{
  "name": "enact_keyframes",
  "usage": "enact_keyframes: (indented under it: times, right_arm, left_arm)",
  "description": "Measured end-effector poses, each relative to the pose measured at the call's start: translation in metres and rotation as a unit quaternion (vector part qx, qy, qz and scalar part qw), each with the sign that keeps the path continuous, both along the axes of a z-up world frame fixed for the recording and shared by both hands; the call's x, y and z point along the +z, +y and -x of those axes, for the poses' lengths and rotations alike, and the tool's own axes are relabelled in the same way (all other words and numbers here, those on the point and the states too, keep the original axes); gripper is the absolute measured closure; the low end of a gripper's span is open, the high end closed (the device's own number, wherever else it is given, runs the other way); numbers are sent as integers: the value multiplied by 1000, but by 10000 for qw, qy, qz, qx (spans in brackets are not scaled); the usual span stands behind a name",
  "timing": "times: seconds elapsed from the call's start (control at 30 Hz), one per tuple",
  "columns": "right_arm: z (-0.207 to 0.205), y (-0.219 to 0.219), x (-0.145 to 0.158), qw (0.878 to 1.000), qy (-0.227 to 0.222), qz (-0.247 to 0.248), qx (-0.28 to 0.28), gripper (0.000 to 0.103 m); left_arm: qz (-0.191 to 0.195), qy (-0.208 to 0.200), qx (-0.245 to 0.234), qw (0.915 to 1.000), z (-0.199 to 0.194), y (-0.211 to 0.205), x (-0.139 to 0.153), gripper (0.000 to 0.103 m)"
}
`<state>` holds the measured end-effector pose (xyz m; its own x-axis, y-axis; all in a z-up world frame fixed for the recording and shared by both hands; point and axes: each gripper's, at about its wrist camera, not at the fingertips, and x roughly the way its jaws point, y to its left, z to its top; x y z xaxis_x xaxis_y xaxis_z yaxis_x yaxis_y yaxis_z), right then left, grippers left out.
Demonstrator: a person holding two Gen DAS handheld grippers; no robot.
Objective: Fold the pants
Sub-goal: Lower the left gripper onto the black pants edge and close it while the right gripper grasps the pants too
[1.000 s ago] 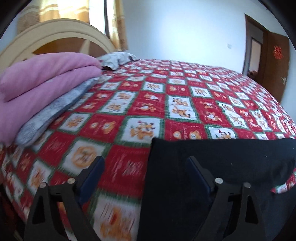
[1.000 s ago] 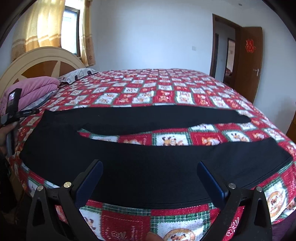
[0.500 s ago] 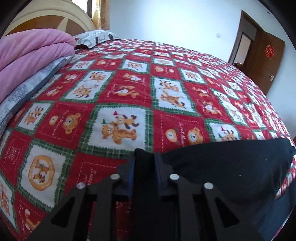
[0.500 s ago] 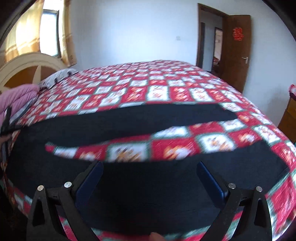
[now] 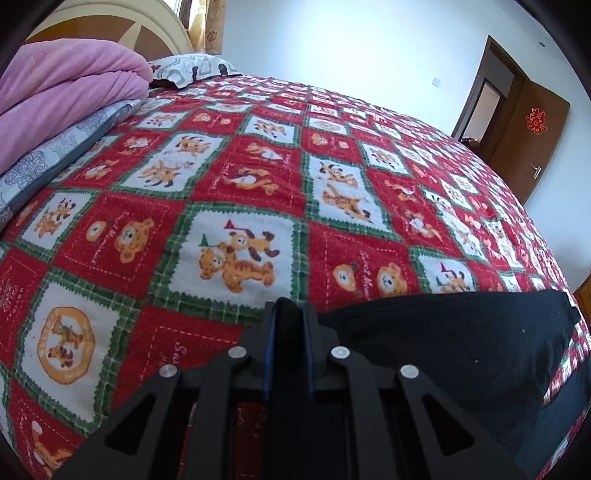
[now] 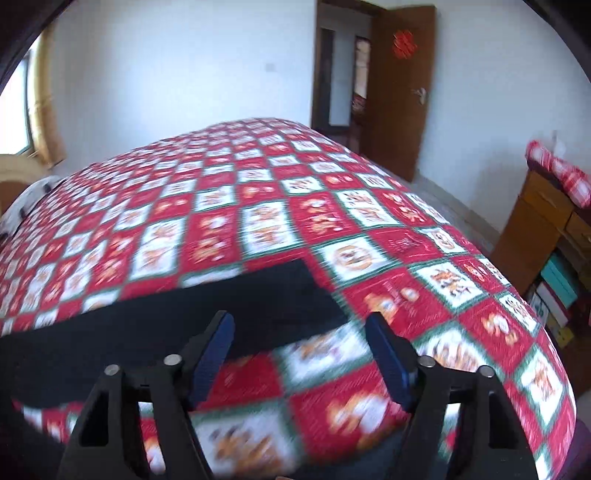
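Note:
Black pants [image 5: 454,339] lie on the red patterned bedspread [image 5: 258,177]. My left gripper [image 5: 289,308] is shut on a fold of the pants' edge, at their left end. In the right wrist view, which is blurred, my right gripper [image 6: 301,332] is open and empty, above the bedspread just short of the far pant leg's end [image 6: 258,295]. A darker strip at that view's bottom edge may be the near leg; I cannot tell.
A pink folded quilt [image 5: 62,99] on a grey pillow [image 5: 55,155] lies at the bed's left, with a headboard [image 5: 110,22] behind. A brown door [image 6: 400,85] and a wooden cabinet [image 6: 546,229] stand right of the bed.
My left gripper closed on the pants' edge and holds it. My right gripper swung right along the pants toward the leg ends, staying open.

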<state>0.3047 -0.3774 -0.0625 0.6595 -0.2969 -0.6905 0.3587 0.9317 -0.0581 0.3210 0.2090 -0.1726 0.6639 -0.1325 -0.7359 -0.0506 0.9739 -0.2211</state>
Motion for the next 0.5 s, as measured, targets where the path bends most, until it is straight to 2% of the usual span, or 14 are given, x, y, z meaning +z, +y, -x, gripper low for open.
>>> enact_keyframes:
  times: [0.2,0.33,0.5]
  right_arm:
    - [-71,-39,-22,9992,336,-215,-77,34]
    - [-111,-54,-46,9974,576,-435,12,34]
    - [-141,-66,-72,9944,867,-607,64,34]
  left_arm:
    - [-357,-50,32,9993,2,-8,-2,89]
    - [-450,-62,51,9990,0,-10,-3,88]
    - [-549,-61,57,9985,-1,-12,-4,88]
